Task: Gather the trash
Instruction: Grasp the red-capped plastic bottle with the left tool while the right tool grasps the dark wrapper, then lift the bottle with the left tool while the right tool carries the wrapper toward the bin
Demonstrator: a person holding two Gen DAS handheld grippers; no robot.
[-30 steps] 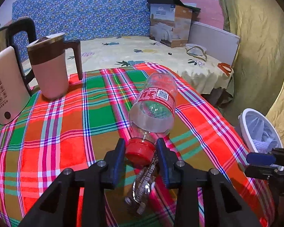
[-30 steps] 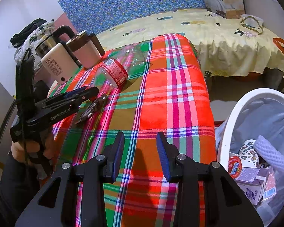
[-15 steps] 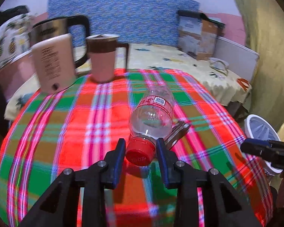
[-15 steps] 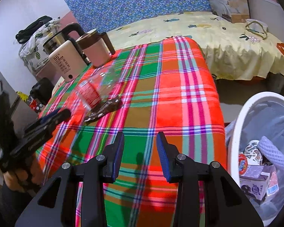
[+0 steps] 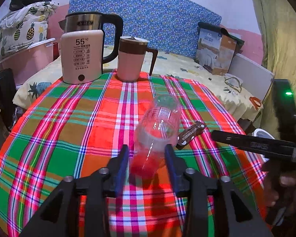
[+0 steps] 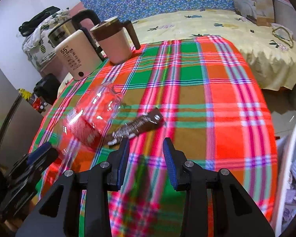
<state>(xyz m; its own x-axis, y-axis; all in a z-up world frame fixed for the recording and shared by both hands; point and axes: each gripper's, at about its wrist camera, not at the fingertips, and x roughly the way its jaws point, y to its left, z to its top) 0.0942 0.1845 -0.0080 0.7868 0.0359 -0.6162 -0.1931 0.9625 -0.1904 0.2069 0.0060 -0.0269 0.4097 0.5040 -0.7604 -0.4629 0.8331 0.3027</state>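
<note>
Left wrist view: the left gripper (image 5: 146, 162) has just been opening its fingers, and the one clear plastic bottle (image 5: 157, 130) lies between them, red cap end nearest the camera. The bottle is blurred there, so whether the pads press on it I cannot tell; a small gap seems to show on each side. The bottle lies on its side on the plaid-covered worktop (image 5: 59, 130), its base pointing away. Just to its right lies one brown wrapper (image 5: 191, 135) with pale dots, close against the bottle's flank. At the far edge of the worktop stand two vessels: one kettle (image 5: 82, 55) marked 55 and, beside it, one pink mug (image 5: 131, 59) with a brown lid and handle. Behind them a bed (image 5: 187, 67) carries one cardboard box (image 5: 217, 49).

From the right wrist, the right gripper (image 6: 146, 154) hovers over the cloth with its fingers partly apart and nothing between them, its left tip just short of the wrapper's crumpled silver end. One white bin (image 6: 292, 169) with scraps inside shows at the right edge.
</note>
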